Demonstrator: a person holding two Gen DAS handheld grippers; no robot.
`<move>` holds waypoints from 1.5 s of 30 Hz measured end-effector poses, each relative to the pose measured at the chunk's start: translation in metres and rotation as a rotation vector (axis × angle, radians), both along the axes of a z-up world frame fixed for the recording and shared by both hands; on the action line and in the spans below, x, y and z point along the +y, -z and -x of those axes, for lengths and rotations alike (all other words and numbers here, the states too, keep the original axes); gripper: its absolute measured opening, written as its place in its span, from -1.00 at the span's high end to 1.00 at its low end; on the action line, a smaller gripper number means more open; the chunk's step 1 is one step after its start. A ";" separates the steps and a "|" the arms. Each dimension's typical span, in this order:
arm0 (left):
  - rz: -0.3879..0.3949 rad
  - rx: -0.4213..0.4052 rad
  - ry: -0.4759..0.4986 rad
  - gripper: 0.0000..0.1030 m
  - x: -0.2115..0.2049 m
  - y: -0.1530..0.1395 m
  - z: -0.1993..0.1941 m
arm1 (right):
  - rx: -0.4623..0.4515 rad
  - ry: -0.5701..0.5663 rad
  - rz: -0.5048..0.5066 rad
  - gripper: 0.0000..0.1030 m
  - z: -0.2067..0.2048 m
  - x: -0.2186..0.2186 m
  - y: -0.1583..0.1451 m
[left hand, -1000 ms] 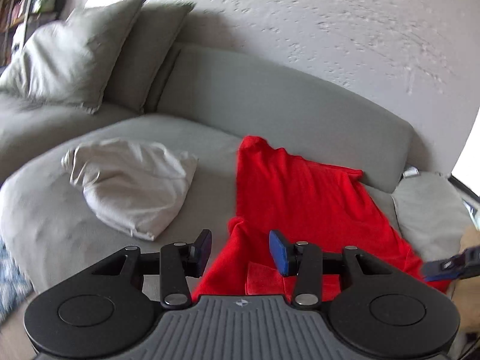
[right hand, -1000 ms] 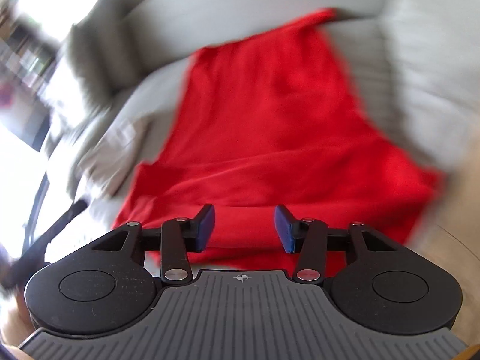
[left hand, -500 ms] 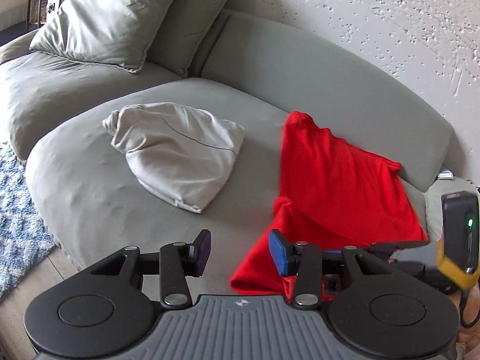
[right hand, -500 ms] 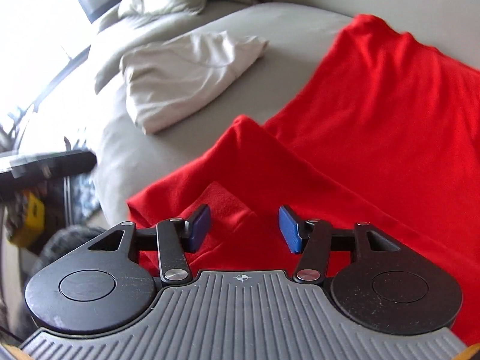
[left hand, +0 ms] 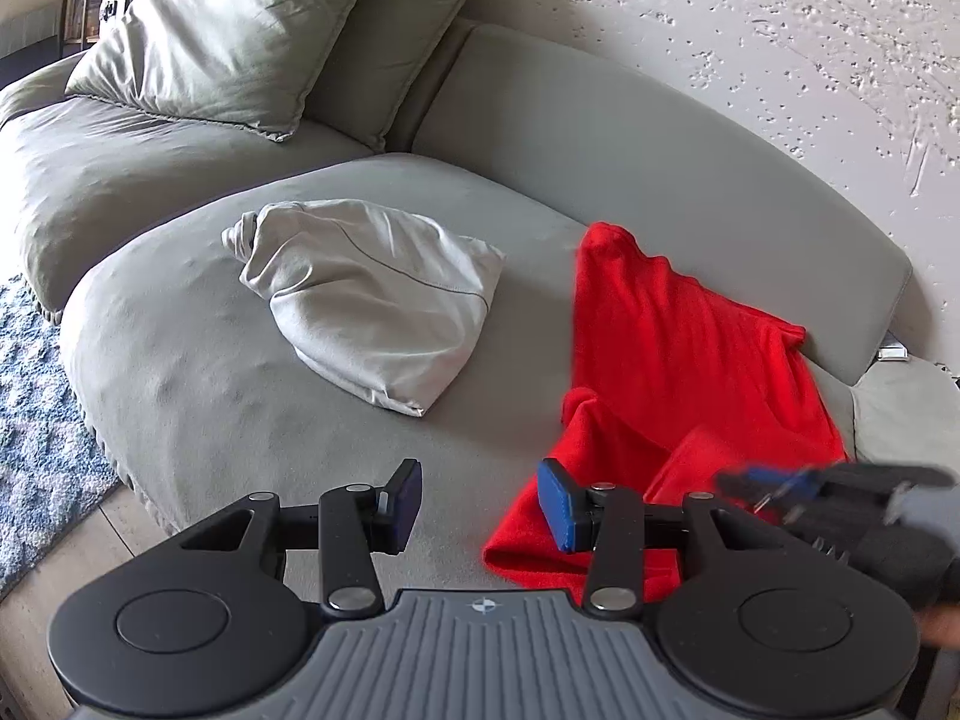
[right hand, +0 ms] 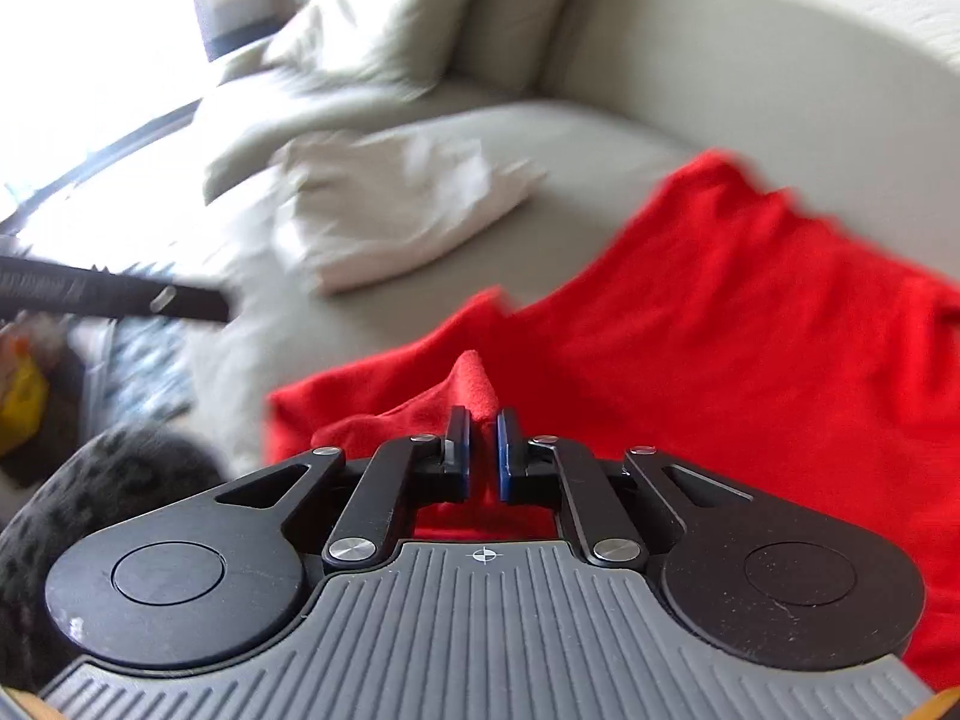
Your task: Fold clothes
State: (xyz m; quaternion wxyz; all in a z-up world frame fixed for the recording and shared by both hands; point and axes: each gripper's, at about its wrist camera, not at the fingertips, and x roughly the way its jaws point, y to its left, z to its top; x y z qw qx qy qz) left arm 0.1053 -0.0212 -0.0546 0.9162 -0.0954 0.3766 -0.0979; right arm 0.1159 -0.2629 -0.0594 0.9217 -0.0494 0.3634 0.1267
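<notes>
A red garment (left hand: 690,360) lies spread on the grey sofa seat (left hand: 210,372), its near edge bunched at the seat's front. It also shows in the right wrist view (right hand: 750,330). My left gripper (left hand: 480,504) is open and empty, just above the seat's front edge, left of the red garment's near corner. My right gripper (right hand: 483,450) is shut on a pinched-up fold of the red garment near its front edge. The right gripper shows blurred at the right of the left wrist view (left hand: 840,492).
A crumpled light grey cloth (left hand: 372,306) lies on the seat left of the red garment. Two grey cushions (left hand: 240,42) lean at the back left. The backrest (left hand: 660,168) curves behind. A blue patterned rug (left hand: 36,390) covers the floor at left.
My right gripper has closed on a fold of the red garment, where it was open half a second ago. My left gripper has drawn back a little and stays open.
</notes>
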 end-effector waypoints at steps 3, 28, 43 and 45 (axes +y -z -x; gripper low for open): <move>0.012 -0.015 -0.004 0.19 0.000 -0.002 0.001 | -0.139 0.207 0.080 0.85 0.002 -0.034 -0.036; 0.125 0.217 0.232 0.27 -0.065 0.040 -0.056 | 0.018 0.325 -0.273 0.07 0.106 -0.045 -0.009; 0.072 0.264 0.317 0.99 -0.104 0.052 -0.077 | 0.005 0.742 -0.571 0.05 0.128 -0.166 0.002; 0.053 0.150 0.377 0.99 -0.108 0.036 -0.061 | -0.010 0.783 -0.571 0.05 0.131 -0.176 0.001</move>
